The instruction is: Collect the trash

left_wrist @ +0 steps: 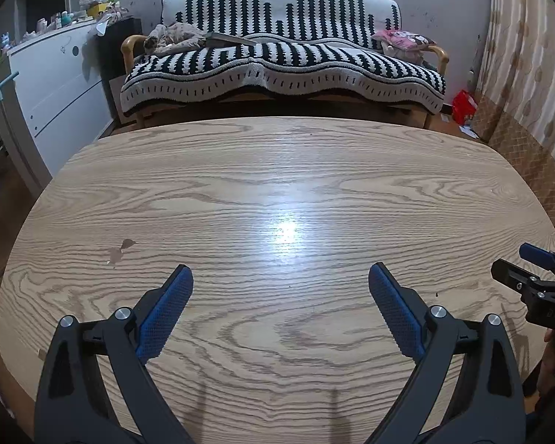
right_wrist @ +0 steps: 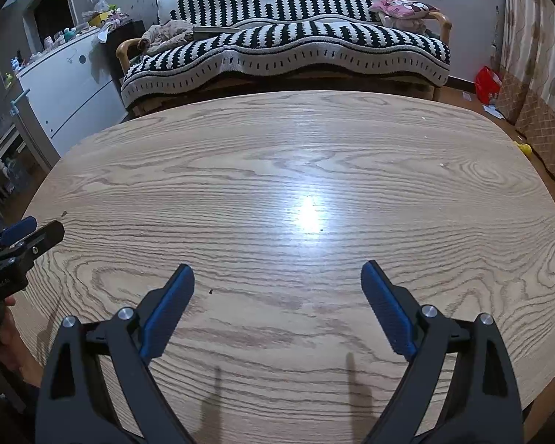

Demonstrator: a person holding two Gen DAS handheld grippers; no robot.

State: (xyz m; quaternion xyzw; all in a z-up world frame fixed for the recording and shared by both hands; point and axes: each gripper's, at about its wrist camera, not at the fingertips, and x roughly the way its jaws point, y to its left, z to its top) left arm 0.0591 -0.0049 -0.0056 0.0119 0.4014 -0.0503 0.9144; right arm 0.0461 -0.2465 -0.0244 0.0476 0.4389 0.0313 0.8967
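My left gripper (left_wrist: 281, 281) hovers open over the near part of a wooden oval table (left_wrist: 277, 170), with nothing between its blue pads. My right gripper (right_wrist: 277, 277) is open too, over the same table (right_wrist: 351, 140), and holds nothing. Each gripper shows at the edge of the other's view: the right gripper (left_wrist: 512, 259) at the far right, the left gripper (right_wrist: 44, 226) at the far left. Small brown scraps (left_wrist: 122, 249) lie on the table ahead-left of the left gripper. A dark speck (right_wrist: 211, 291) lies near the right gripper's left finger, and a white crumb (right_wrist: 441, 164) sits farther right.
Behind the table stands a sofa with a black-and-white striped cover (left_wrist: 285, 59), clothes and a pink pillow (left_wrist: 403, 40) on it. A white dresser (left_wrist: 55, 85) with clutter on top is at the left. A red bag (left_wrist: 462, 105) and a curtain (left_wrist: 529, 74) are at the right.
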